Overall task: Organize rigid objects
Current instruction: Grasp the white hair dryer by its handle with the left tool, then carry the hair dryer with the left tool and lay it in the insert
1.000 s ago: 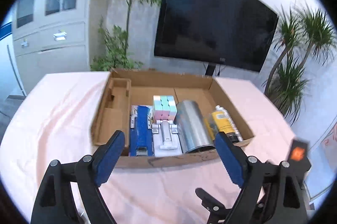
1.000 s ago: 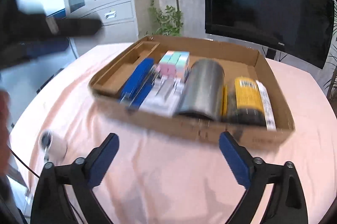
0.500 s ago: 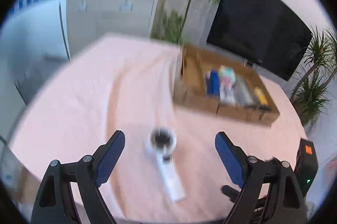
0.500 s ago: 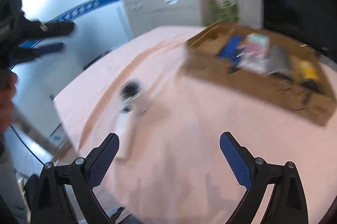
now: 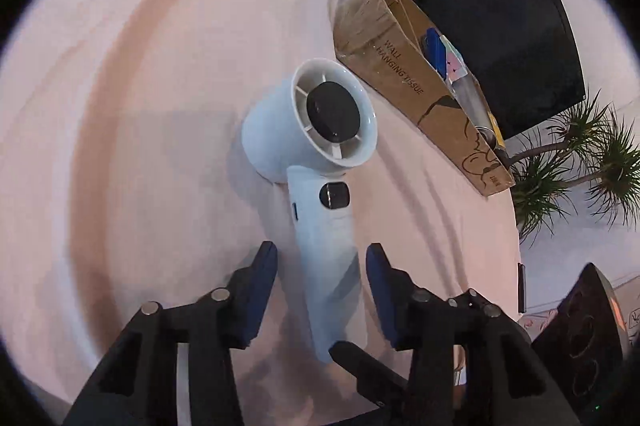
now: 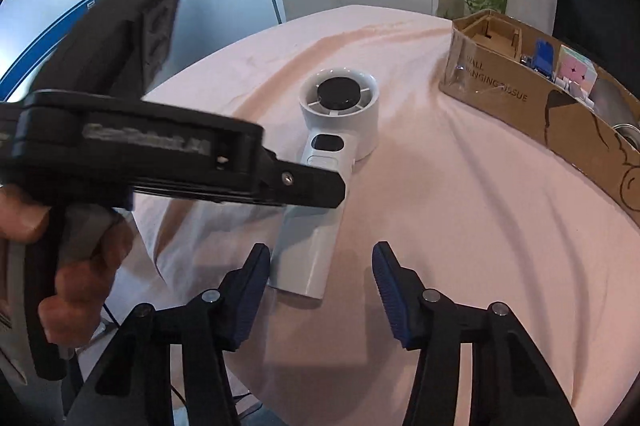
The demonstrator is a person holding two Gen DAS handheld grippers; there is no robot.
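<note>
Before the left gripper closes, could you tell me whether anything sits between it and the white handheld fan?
Nothing visible does: the left gripper straddles the white handheld fan handle, its jaws having just narrowed, on bare pink tablecloth.

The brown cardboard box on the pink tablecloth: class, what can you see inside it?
Inside the brown cardboard box: a blue object, a pastel puzzle cube, a grey metal cylinder and a cardboard insert. The near wall hides their lower parts and the box floor.

One white plastic handheld fan [image 5: 316, 161] lies on the pink-clothed round worktop [image 5: 160, 105]; one brown cardboard box [image 6: 532, 101]; two black claws, the left [image 5: 322, 266] and the right [image 6: 320, 266].
</note>
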